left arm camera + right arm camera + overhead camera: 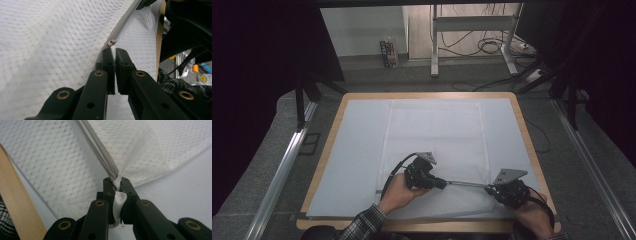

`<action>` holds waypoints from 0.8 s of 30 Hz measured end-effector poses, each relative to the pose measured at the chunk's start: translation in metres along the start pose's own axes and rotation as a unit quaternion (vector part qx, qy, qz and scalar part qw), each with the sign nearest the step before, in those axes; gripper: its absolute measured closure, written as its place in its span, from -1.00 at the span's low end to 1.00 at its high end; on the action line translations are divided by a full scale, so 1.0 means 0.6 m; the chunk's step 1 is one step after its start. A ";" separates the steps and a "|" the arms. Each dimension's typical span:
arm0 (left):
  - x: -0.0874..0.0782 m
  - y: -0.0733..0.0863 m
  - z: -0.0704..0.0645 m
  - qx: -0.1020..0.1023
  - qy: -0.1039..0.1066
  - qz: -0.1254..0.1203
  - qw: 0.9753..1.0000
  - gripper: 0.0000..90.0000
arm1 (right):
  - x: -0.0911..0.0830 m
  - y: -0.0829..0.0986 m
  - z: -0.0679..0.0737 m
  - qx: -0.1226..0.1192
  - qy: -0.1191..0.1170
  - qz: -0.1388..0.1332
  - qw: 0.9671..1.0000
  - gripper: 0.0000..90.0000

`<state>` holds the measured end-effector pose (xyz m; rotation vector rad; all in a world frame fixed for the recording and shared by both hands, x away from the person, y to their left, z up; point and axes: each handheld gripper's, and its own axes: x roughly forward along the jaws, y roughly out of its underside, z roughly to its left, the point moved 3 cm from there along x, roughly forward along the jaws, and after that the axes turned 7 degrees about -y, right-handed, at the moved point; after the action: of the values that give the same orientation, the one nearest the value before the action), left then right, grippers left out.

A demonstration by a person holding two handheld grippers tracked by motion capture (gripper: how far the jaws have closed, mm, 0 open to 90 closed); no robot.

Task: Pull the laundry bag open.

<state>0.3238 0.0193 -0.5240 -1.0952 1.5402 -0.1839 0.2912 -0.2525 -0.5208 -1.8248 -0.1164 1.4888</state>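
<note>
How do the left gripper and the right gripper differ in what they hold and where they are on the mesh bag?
The left gripper pinches a white tab just behind the zipper slider; the right gripper clamps bunched fabric at the end of the zipper. In the high view the left gripper is mid-bag, the right gripper near the corner of the mesh bag. Both are shut, with the zipper straight between them.

White mesh zippered bag (434, 135) flat on table, zipper (467, 184) stretched taut
</note>
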 end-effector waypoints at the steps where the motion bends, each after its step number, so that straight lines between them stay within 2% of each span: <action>1: -0.002 0.001 0.000 0.000 -0.002 0.001 1.000 0.94 | 0.000 0.000 0.000 0.000 0.000 -0.001 1.000 0.88; 20: -0.027 0.030 0.013 -0.016 -0.014 -0.003 1.000 0.94 | -0.001 0.000 0.001 0.001 -0.001 0.000 1.000 0.88; 22: -0.029 0.032 0.013 -0.019 -0.011 -0.005 1.000 0.94 | -0.001 0.000 0.000 0.001 -0.001 -0.001 1.000 0.88; 24: -0.030 0.034 0.013 -0.017 -0.017 -0.003 1.000 0.94 | -0.001 0.000 0.001 -0.001 0.001 0.001 1.000 0.88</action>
<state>0.3174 0.0470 -0.5272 -1.1252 1.5152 -0.1436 0.2906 -0.2525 -0.5203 -1.8291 -0.1157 1.4888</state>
